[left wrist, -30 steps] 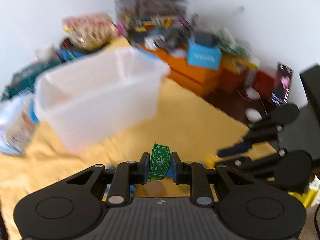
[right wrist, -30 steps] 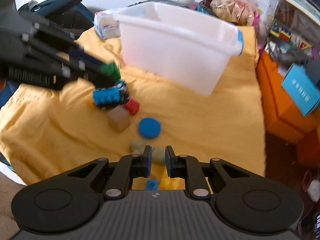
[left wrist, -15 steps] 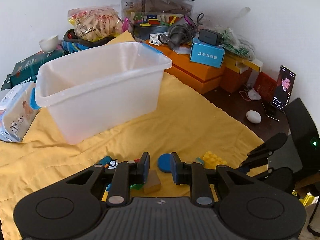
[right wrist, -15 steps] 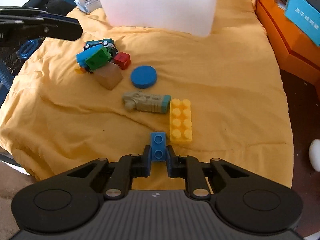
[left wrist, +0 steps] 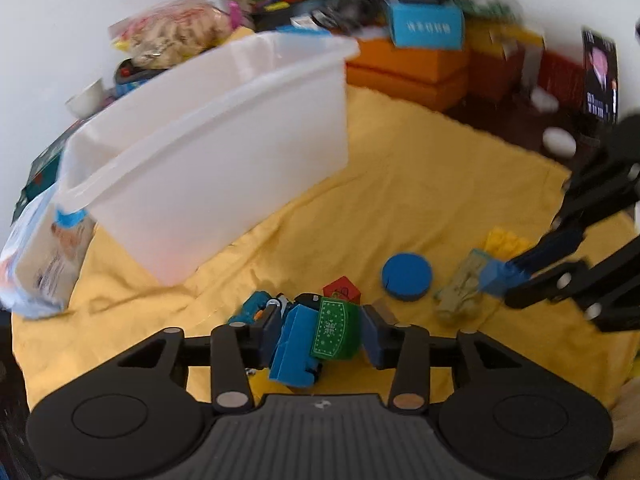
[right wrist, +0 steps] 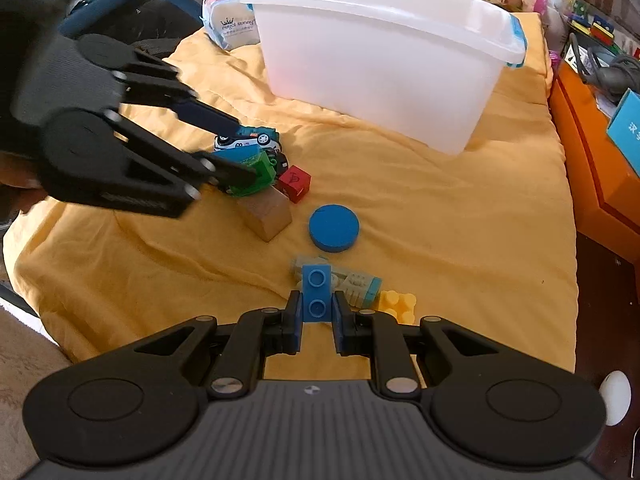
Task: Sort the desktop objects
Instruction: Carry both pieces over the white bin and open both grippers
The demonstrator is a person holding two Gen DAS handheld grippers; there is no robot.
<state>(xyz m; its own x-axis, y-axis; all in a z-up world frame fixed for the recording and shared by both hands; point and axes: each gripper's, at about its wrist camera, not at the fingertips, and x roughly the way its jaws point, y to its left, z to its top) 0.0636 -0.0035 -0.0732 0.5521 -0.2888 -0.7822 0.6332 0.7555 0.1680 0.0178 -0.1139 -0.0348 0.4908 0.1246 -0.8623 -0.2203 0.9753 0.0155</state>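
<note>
My left gripper (left wrist: 320,330) is open, its jaws around a green patterned block (left wrist: 335,334) and a blue toy (left wrist: 295,354) in a pile on the yellow cloth (left wrist: 420,184). In the right wrist view the left gripper (right wrist: 236,150) sits at that pile beside a toy car (right wrist: 248,142). My right gripper (right wrist: 317,320) is shut on a small blue two-stud brick (right wrist: 317,293), held above the cloth. A white plastic bin (right wrist: 384,52) stands behind the toys.
On the cloth lie a red cube (right wrist: 295,183), a wooden block (right wrist: 268,216), a blue disc (right wrist: 334,228), a grey-green toy (right wrist: 352,280) and a yellow brick (right wrist: 398,304). A wipes pack (right wrist: 232,26) lies left of the bin. Orange boxes (left wrist: 404,68) line the right side.
My left gripper dropped the green block onto the pile, then came down with open jaws around it. My right gripper took hold of the blue brick and lifted it.
</note>
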